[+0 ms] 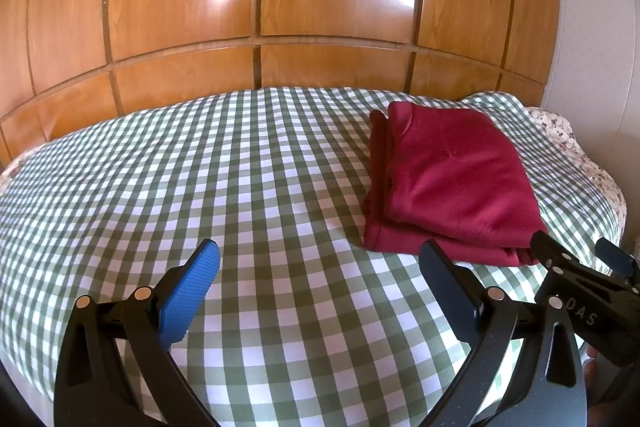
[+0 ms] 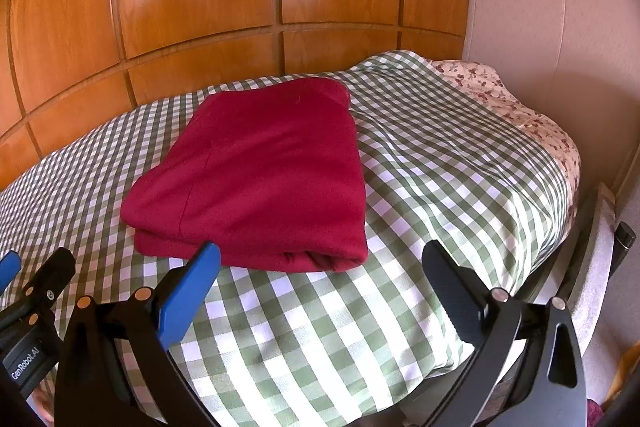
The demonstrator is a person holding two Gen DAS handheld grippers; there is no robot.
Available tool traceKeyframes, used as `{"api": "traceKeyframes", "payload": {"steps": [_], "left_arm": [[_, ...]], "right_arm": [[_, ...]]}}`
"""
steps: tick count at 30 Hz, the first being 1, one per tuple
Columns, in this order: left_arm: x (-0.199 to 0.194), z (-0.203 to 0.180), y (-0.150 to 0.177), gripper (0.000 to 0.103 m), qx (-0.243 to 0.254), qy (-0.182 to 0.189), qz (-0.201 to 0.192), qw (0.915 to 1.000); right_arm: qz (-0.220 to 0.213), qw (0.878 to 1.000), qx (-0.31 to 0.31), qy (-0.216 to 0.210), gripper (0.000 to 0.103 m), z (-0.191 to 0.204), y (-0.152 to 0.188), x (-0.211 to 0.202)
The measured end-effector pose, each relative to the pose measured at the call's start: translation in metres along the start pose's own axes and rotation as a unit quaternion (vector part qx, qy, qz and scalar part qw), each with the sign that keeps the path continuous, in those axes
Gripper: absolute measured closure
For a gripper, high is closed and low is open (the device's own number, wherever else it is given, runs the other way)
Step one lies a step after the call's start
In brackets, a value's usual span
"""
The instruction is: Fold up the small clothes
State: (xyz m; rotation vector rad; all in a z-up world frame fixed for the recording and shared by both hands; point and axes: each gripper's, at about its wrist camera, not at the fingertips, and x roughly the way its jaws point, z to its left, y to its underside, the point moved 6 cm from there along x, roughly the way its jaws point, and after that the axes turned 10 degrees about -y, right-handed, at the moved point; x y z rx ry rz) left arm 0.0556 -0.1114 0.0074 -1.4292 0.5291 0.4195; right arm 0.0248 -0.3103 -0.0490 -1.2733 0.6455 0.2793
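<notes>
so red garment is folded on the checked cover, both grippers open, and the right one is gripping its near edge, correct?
Not quite: the right gripper grips nothing. The right wrist view shows its jaws open above the checked cover, short of the folded red garment. The left gripper is open too.

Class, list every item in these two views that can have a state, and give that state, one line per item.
red garment: folded into a flat stack, lying on the checked cover, held by nothing.
checked cover: spread over the bed, lightly rumpled.
left gripper: open, empty, above the cover.
right gripper: open, empty, just short of the garment's near edge.
</notes>
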Motion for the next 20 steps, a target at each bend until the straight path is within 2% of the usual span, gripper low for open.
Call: {"api": "traceKeyframes", "payload": {"steps": [9, 14, 16, 20], "left_arm": [[0.003, 0.001, 0.002, 0.004, 0.002, 0.004, 0.003, 1.0], [0.014, 0.004, 0.006, 0.004, 0.001, -0.002, 0.023, 0.9997], [0.021, 0.006, 0.009, 0.004, 0.003, -0.009, 0.033, 0.9994], [0.036, 0.016, 0.017, 0.004, -0.005, -0.013, 0.057, 0.9983]], "right_arm": [[0.004, 1.0, -0.001, -0.002, 0.002, 0.001, 0.002, 0.003], [0.01, 1.0, 0.007, -0.014, 0.002, -0.002, 0.0, 0.005], [0.01, 0.999, 0.025, -0.02, 0.002, -0.012, -0.006, 0.007], [0.018, 0.996, 0.082, -0.008, 0.002, -0.057, -0.028, 0.026]]}}
